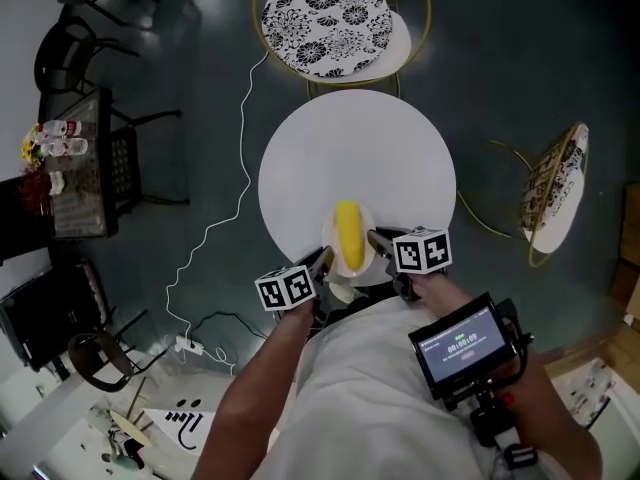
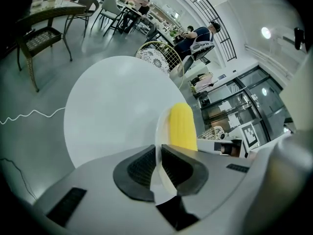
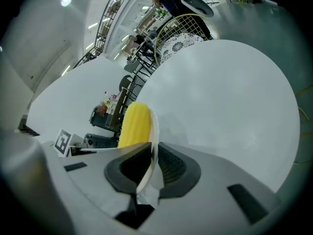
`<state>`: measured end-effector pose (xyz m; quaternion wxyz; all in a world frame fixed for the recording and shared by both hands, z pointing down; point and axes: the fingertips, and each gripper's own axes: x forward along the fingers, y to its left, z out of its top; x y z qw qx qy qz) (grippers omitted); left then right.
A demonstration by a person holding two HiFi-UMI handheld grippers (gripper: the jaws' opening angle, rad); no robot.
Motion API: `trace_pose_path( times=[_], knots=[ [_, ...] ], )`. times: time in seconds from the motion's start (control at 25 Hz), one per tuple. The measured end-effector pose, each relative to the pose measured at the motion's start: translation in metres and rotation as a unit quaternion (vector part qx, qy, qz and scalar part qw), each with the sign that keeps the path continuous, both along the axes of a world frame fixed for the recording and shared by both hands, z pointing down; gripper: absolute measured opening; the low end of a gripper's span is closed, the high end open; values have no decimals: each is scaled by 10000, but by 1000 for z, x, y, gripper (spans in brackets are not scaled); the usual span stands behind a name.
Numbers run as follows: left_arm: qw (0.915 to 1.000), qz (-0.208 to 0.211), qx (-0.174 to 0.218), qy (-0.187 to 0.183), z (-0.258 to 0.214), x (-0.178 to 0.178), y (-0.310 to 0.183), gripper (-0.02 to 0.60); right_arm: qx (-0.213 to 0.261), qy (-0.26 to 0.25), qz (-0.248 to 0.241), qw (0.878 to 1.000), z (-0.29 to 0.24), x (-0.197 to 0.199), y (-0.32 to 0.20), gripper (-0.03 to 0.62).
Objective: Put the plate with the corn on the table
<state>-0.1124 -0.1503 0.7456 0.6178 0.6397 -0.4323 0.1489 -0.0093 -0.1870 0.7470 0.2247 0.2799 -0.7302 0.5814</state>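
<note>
On plate [image 1: 368,233], both hand-held grippers [image 1: 324,261] [image 1: 379,241] clamped.

Small screen [image 1: 466,345], digits too blurred to read

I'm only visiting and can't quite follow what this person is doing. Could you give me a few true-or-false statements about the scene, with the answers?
1. The left gripper and the right gripper both clamp the plate by its rim. True.
2. Two cobs lie on the plate. False: only one cob of corn lies on it.
3. The table is square and dark. False: it is round and white.
4. A chair with a black-and-white patterned cushion stands beyond the table. True.
</note>
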Motion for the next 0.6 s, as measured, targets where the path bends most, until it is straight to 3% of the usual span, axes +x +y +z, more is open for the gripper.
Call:
trace_pose_path(
  times=[0.6],
  knots=[
    [9999, 27, 104, -123, 21, 17, -41, 35, 212, 123, 147, 9996, 21, 19, -38, 48]
  ],
)
